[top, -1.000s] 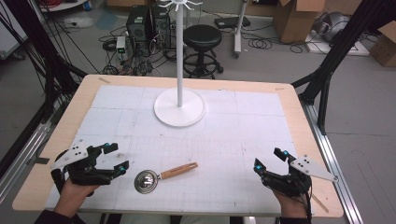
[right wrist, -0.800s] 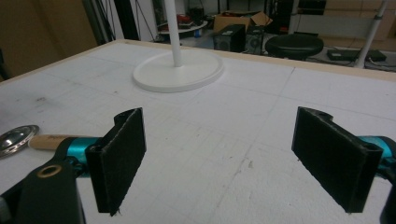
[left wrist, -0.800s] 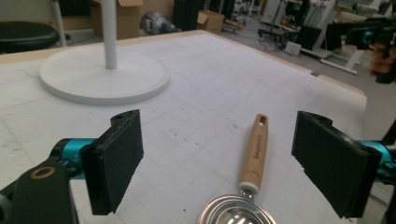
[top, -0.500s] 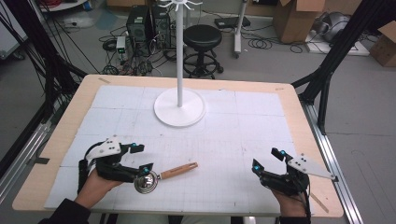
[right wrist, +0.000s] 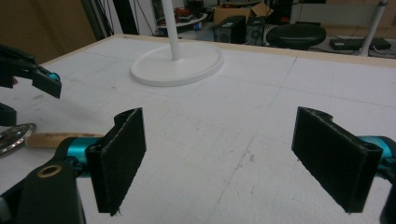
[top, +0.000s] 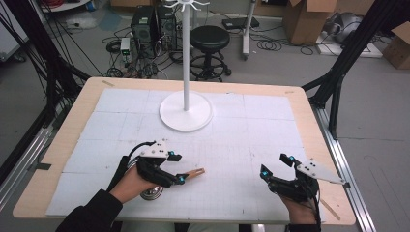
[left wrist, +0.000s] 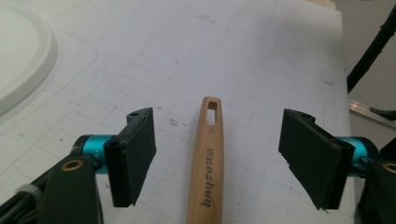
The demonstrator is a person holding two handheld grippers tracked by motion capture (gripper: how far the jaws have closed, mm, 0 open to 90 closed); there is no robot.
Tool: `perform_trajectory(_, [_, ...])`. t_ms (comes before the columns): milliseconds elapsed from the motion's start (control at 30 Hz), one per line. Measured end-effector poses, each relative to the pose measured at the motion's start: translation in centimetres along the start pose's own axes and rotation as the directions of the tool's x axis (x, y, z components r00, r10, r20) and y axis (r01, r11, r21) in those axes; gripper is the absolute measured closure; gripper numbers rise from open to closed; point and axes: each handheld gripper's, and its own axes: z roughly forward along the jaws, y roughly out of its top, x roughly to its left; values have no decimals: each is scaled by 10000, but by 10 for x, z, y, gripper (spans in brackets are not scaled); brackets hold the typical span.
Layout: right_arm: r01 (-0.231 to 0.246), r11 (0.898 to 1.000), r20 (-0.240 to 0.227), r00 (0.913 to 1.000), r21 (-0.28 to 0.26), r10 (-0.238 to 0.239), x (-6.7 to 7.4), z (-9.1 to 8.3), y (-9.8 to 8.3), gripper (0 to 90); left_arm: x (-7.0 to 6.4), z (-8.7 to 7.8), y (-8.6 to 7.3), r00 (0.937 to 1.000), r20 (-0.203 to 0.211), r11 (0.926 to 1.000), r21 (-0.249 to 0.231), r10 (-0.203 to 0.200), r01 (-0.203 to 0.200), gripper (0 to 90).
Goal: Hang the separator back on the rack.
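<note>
- The left gripper straddles the wooden handle of a small metal strainer lying on the white mat, near the table's front edge.
- Its jaws have just been narrowing but are spread on either side of the handle, the pads clear of the wood; nothing is pinched yet.
- The strainer's bowl peeks out beneath the person's left hand; the handle's slotted tip points toward the right gripper.
- The right gripper rests with jaws spread wide and empty, well apart from the strainer.
- The white stand, with hooks at its top, waits at the mat's far side, bare at its base.
- Judged from this, the work is at its start: the approach is made; the grasp, the lift and any hanging on the stand remain.
</note>
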Motion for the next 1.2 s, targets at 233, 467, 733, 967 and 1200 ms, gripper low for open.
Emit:
perform_trajectory(233, [-42,10000,-39,10000,67,43,0,1,0,161,0,20,0,10000,56,9949,1008,-77,71,319])
perform_trajectory(467, [-1,9999,-57,10000,142,2,0,2,-1,161,-1,29,-3,10000,-35,9838,1789,85,-77,375])
perform_trajectory(733, [-9,9996,-94,10000,267,12,0,4,-2,161,0,31,-3,9999,26,9763,2161,129,-131,443])
perform_trajectory(967, [18,9998,-75,10000,207,-16,0,4,-2,162,0,35,-5,9997,-40,9669,2544,234,-216,531])
perform_trajectory(1200, [-4,9998,-75,10000,189,6,0,4,-2,163,-5,36,-3,9962,-439,9597,2747,751,-602,611])
